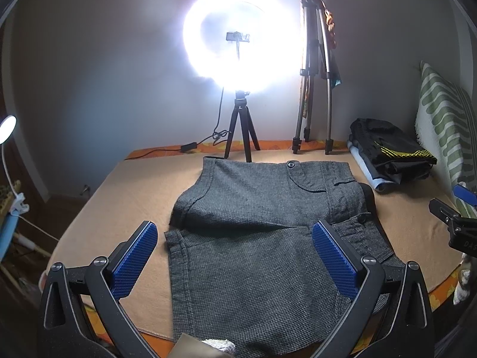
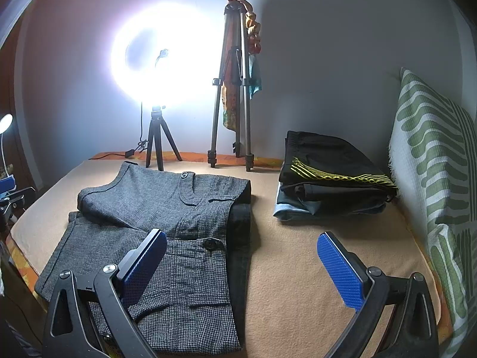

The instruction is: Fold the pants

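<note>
1. Grey woven pants (image 1: pixel 256 238) lay on the bed (image 1: pixel 119 208), partly folded, far part doubled toward the near part.
2. Left gripper (image 1: pixel 235 256) hovered over them, fingers apart, gripping nothing.
3. Right gripper (image 2: pixel 241 265) likewise spread, empty, over the pants' right edge.
4. Best next: pinch both near corners evenly, lift low, align edges.

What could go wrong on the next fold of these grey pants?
The grey pants are already folded over, with both the left gripper and right gripper open above them; a shallow pinch may catch only the top layer. Dragging toward the far edge could bump the ring light tripod.
</note>
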Demonstrator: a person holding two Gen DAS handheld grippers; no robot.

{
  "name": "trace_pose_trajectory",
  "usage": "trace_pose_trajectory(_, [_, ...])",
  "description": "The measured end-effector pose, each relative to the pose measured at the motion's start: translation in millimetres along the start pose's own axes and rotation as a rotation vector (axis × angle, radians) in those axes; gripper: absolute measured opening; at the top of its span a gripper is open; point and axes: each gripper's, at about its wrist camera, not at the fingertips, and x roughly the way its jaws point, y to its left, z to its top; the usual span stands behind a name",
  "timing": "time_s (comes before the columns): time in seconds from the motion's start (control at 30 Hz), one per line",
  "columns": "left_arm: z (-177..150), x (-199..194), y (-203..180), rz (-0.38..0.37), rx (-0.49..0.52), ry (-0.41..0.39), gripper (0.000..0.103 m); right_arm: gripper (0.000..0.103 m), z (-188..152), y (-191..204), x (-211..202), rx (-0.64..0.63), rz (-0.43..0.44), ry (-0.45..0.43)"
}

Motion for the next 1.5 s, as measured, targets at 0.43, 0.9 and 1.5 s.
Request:
trace_pose_trajectory(0.43, [0.0, 3.8, -0.1, 0.003, 0.005, 0.009, 0.103, 0.102, -1.2, 1.9, 0.9, -0.006, 0.001, 0.005])
trace_pose_trajectory(0.9, [0.4, 4.0, -0.1, 0.007, 0.006, 0.013, 0.103, 0.102, -1.1, 2.9, 0.6, -0.006, -0.001, 0.006])
trace_pose_trajectory(1.5, [1.9, 6.6, 2.1, 0.006, 0.008, 0.018, 0.103, 0.102, -0.5, 3.2, 1.2, -0.005, 0.001, 0.010])
